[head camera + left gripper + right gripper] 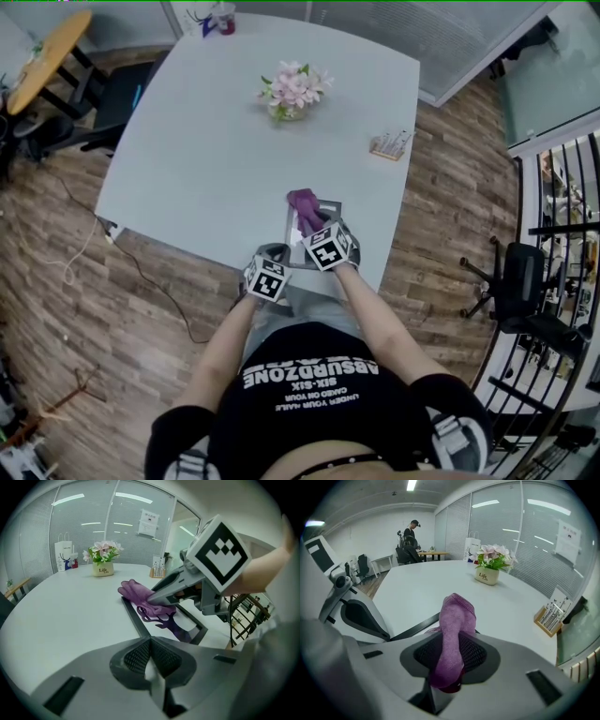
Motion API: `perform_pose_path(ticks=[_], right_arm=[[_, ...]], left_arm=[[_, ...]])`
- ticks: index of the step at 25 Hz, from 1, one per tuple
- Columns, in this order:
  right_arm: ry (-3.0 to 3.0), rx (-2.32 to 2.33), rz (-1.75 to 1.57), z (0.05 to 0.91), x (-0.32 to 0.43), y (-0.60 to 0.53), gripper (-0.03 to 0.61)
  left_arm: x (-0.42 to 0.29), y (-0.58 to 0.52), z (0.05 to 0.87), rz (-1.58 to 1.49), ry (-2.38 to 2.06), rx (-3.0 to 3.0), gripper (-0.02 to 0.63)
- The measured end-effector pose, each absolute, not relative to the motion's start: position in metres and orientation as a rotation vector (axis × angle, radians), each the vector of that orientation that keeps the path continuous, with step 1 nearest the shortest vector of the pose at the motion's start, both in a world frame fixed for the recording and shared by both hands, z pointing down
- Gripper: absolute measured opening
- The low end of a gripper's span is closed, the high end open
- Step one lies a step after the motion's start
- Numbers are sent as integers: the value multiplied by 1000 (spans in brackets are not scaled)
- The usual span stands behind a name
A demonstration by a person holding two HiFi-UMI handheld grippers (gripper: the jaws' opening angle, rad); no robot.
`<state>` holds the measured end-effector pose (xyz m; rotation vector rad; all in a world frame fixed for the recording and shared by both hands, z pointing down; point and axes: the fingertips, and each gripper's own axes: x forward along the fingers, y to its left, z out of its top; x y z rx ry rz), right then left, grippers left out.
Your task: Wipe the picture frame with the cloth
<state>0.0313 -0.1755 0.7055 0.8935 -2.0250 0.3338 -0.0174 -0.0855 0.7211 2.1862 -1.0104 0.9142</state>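
A dark-rimmed picture frame [330,203] lies flat on the white table [206,159] near its front edge. My right gripper [311,225] is shut on a purple cloth [303,201] and holds it down on the frame's glass. In the right gripper view the cloth [457,616] sticks up from between the jaws of the right gripper [452,660], with the frame's rail [415,626] behind. My left gripper [151,656] is shut with nothing in it, its tips at the frame's [133,616] near corner. From there the cloth [136,591] shows under the right gripper [154,599].
A pot of pink flowers [293,91] stands mid-table and a small wooden holder [390,145] near the right edge. A paper bag [217,19] sits at the far edge. An office chair [525,291] stands on the floor to the right. People [410,541] are far behind.
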Motion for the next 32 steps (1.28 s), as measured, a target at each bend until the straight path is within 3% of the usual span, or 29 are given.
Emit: perform_pose_path(ticks=[32], right_arm=[[-2015,916,273,704,56,-203,121]], left_arm=[[-20,-86,720,883,-1048,2133,15]])
